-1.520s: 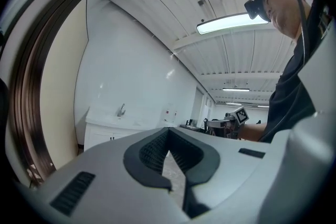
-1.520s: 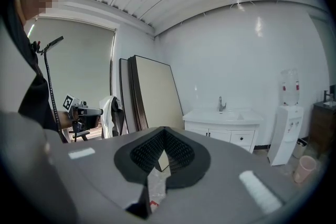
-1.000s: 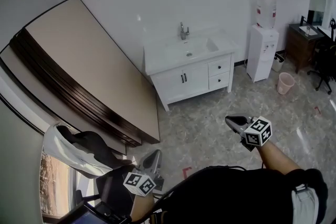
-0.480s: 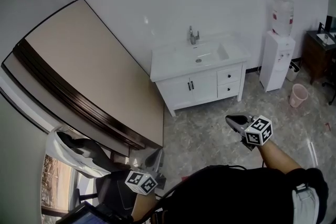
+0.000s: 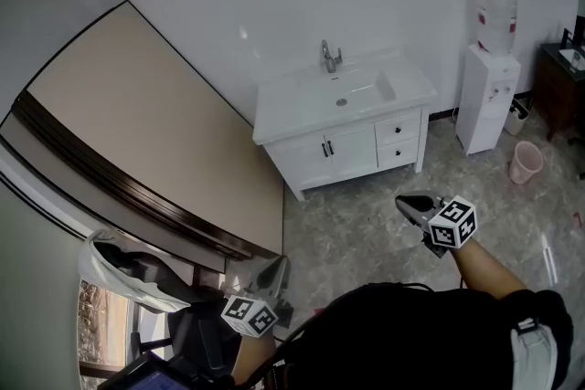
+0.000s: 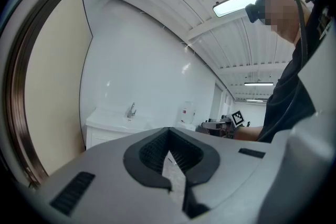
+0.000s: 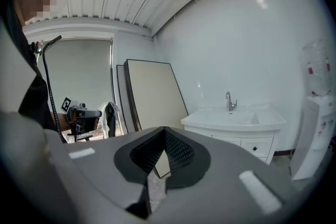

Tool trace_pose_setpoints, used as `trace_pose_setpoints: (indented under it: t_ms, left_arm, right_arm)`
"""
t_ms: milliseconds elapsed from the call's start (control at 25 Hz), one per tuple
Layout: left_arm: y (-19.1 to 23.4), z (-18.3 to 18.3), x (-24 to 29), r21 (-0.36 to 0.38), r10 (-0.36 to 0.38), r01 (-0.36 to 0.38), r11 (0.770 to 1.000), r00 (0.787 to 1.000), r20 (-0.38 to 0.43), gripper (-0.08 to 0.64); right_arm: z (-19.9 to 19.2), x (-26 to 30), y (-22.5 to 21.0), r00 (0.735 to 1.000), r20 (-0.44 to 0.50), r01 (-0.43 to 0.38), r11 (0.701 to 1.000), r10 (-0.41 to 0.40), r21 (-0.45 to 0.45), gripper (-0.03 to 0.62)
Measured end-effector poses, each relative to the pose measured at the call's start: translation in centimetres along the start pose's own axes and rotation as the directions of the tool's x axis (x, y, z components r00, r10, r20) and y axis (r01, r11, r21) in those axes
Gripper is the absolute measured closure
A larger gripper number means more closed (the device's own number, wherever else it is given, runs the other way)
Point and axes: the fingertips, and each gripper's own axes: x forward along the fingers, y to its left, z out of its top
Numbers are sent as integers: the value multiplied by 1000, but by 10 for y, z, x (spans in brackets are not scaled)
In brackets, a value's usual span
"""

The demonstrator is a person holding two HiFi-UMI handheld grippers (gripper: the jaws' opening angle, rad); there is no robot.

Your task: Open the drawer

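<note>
Board point(image 5: 155, 151): leans on the far wall at the left.
Left tongs point(image 5: 277, 266): low at the person's left, clenched on nothing. Its own view shows the pads met, with only floor behind them.
Cabinet point(image 5: 322, 146): white, with a sink on top, against the far wall.
Drawers point(image 5: 399, 129): two, stacked at the cabinet's right end, both closed, each with a small dark knob. The fronts run left to right, so the pull would come toward the near side.
Right tongs point(image 5: 408, 203): held out ahead, clenched and empty.
Dispenser point(image 5: 489, 96): just right of the cabinet.
Bin point(image 5: 527, 162): pink, on the floor at the far right.
Key relation: the drawers lie far beyond the right tongs, almost straight ahead and still well apart. The right hand is the nearer one; the left tongs sit back and to the left.
Next move, as I judge it: close the gap, then release the right tongs before taking a knob.
Change: the cabinet looks a little larger than a second ago, the dispenser has slid right, and both tongs stay clenched.
</note>
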Motion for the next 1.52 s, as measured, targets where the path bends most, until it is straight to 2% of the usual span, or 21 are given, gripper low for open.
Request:
trace_pose_setpoints:
  t_ms: [160, 360, 680, 920, 1200, 1520]
  left_arm:
    - [13, 5, 17, -2, -8, 8, 1000, 1000, -13, 565]
    - [45, 13, 39, -2, -62, 62, 998, 998, -14, 565]
    - [129, 52, 56, 10, -151, 151, 988, 988, -14, 565]
    - [193, 81, 55, 22, -188, 188, 982, 982, -19, 565]
    - [262, 86, 41, 5, -188, 188, 982, 982, -26, 565]
    - [312, 82, 43, -19, -154, 154, 988, 988, -29, 565]
  right_arm:
    - [-3, 9, -13, 1000, -8, 9, 1000, -9, 13, 594]
    - [3, 35, -24, 998, -12, 56, 998, -56, 17, 594]
    - [36, 106, -13, 991, -10, 134, 991, -134, -2, 594]
    - [62, 171, 7, 988, -9, 152, 988, -152, -18, 594]
    - [69, 236, 21, 986, -19, 167, 986, -168, -15, 595]
    - [71, 289, 16, 990, -47, 133, 991, -134, -23, 594]
